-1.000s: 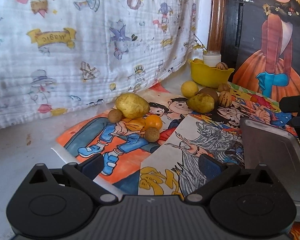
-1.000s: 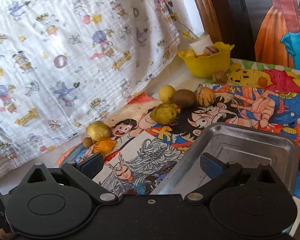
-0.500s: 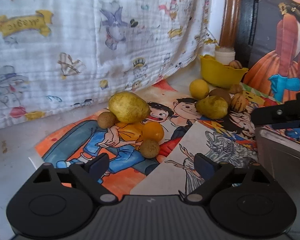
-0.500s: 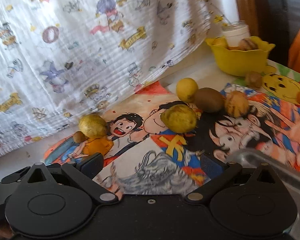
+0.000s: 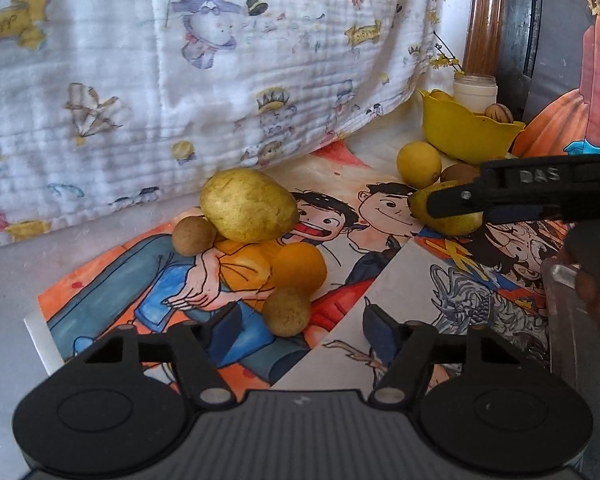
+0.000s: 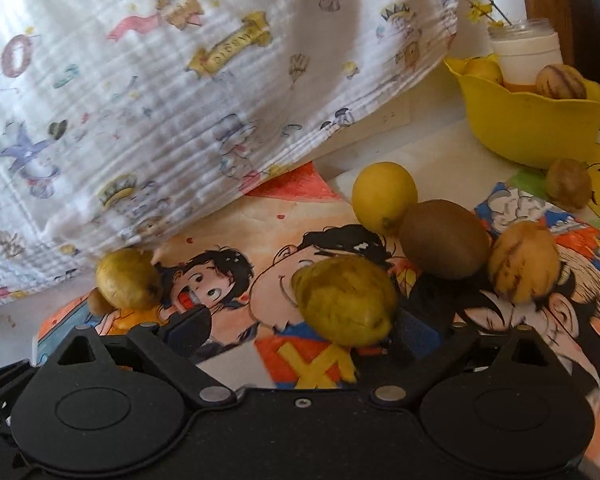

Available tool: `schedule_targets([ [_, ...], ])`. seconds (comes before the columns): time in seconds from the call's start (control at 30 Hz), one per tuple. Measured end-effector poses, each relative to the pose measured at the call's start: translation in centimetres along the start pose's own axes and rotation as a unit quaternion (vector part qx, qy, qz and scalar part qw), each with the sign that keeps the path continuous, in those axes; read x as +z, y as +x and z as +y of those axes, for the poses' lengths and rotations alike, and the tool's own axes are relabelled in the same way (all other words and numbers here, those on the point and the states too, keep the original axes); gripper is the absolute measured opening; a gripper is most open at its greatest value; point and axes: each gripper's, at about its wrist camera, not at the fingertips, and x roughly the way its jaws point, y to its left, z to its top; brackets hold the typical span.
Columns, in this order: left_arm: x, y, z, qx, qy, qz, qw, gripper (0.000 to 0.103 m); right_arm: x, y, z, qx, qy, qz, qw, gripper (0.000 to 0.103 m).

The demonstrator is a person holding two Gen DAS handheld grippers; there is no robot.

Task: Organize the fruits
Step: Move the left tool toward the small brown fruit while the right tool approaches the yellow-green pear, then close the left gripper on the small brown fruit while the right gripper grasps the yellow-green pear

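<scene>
Yellow bowl (image 6: 532, 128): glossy plastic with a wavy rim, at the far right by the wall; it holds a striped tan fruit (image 6: 561, 81) and a yellow fruit (image 6: 485, 70) at the rim.
White jar (image 6: 525, 53): cylindrical, stands just behind the bowl with thin flowering twigs in it.
Metal tray (image 5: 560, 304): only its dull, rounded edge shows at the right of the left wrist view; what it holds cannot be told.
Pear (image 6: 346, 301): green-yellow, mottled with brown, lying on its side on the comic poster (image 6: 236, 224); its long axis runs left to right, narrow end to the left.
Right gripper (image 6: 304, 330): fingers apart either side of the pear, the pear close to the right finger; they do not press on it.
Left gripper (image 5: 298, 330): its jaws have just been closing and stand partly apart, a small round brown fruit (image 5: 287, 311) at the opening, not clamped.
Near group: a large matte yellow fruit (image 5: 249, 205), oval, long axis left to right; an orange (image 5: 299, 267) touching the small brown fruit; another brown ball (image 5: 194, 236) against the large fruit.
Far group: a smooth lemon (image 6: 384, 197), a fuzzy kiwi (image 6: 444, 239) and a striped oval fruit (image 6: 524, 261), bunched beyond the pear.
Backdrop: crinkled white printed cloth (image 6: 140, 100).
</scene>
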Motion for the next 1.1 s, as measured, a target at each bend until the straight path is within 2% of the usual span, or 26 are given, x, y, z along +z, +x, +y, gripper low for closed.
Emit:
schedule_targets([
  [0.1,-0.1,0.1,0.0,0.007,-0.003,-0.006,1.0,0.065,0.3,0.5,-0.7,0.007,0.009,-0.009,1.0,0.096],
  [0.27,-0.4,0.1,-0.5,0.026,-0.005,-0.019,0.9995,0.055,0.1,1.6,-0.8,0.007,0.008,0.007,1.0,0.092],
  [0.33,-0.4,0.1,-0.6,0.025,-0.006,-0.021,0.9994,0.048,-0.2,1.9,-0.7,0.004,0.006,0.009,1.0,0.091],
  [0.47,-0.3,0.1,-0.7,0.027,-0.008,-0.023,0.9993,0.044,-0.4,2.1,-0.6,-0.001,0.003,0.001,1.0,0.089],
  [0.53,-0.3,0.1,-0.7,0.027,-0.01,-0.024,0.9993,0.039,-0.3,2.1,-0.6,0.001,0.001,-0.002,1.0,0.087],
  [0.7,-0.3,0.2,-0.6,0.025,-0.012,-0.024,0.9993,0.034,-0.4,2.3,-0.1,0.005,-0.011,-0.004,1.0,0.077],
  [0.8,-0.3,0.2,-0.7,0.02,-0.012,-0.023,0.9995,0.029,-0.6,2.4,0.6,0.001,-0.029,-0.005,1.0,0.077],
  [1.1,-0.1,0.3,-0.8,0.013,-0.011,-0.021,0.9996,0.029,-1.1,2.1,1.3,-0.014,-0.056,-0.008,0.998,0.073],
])
